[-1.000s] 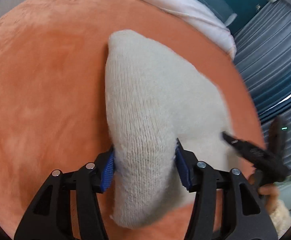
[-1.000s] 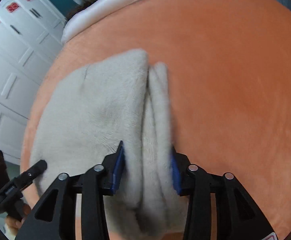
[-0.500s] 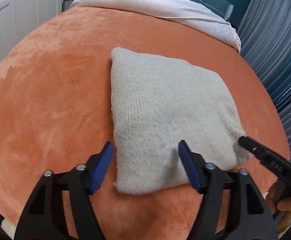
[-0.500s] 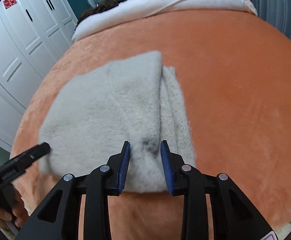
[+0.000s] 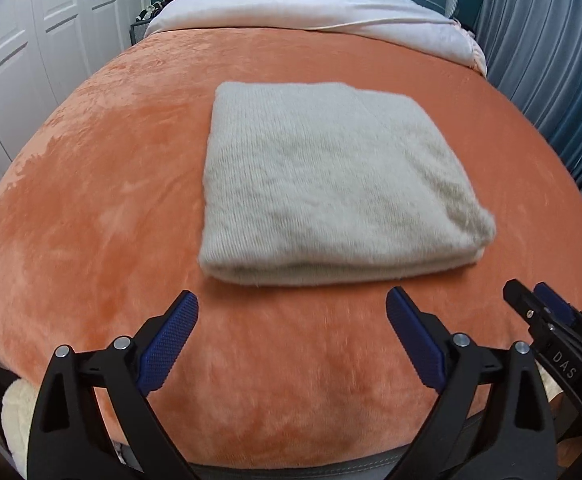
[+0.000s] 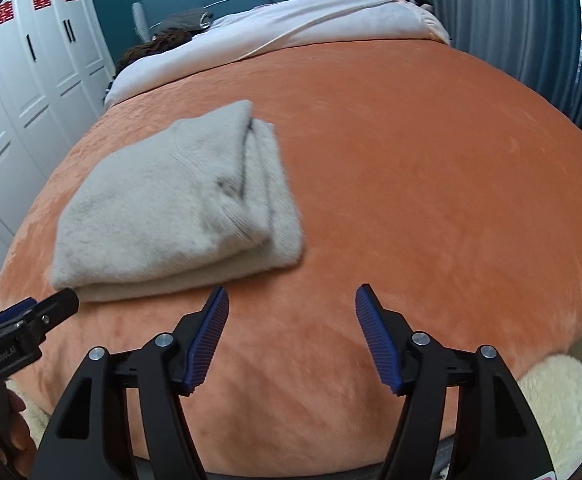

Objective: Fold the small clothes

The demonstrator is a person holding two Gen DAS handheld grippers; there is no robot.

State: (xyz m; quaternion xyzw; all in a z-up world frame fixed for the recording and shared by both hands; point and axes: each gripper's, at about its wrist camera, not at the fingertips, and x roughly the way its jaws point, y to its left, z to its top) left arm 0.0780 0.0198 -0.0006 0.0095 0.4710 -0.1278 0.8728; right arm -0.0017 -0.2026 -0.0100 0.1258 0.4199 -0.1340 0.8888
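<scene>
A cream knitted garment (image 5: 331, 184) lies folded into a thick rectangle on the orange blanket (image 5: 91, 208). It also shows in the right wrist view (image 6: 179, 200), left of centre. My left gripper (image 5: 291, 312) is open and empty, just short of the garment's near edge. My right gripper (image 6: 291, 304) is open and empty, near the garment's near right corner and apart from it. The right gripper's tip shows at the right in the left wrist view (image 5: 539, 312); the left gripper's tip shows at the left in the right wrist view (image 6: 47, 312).
The orange blanket covers a bed with a white duvet (image 5: 311, 8) at the far end. White wardrobe doors (image 6: 19, 92) stand on the left, blue curtains (image 5: 551, 60) on the right. A fluffy cream item (image 6: 555, 400) lies below the bed's near edge.
Both grippers let go of the garment, opened and drew back toward the bed's near edge. The garment now lies flat and folded on the blanket.
</scene>
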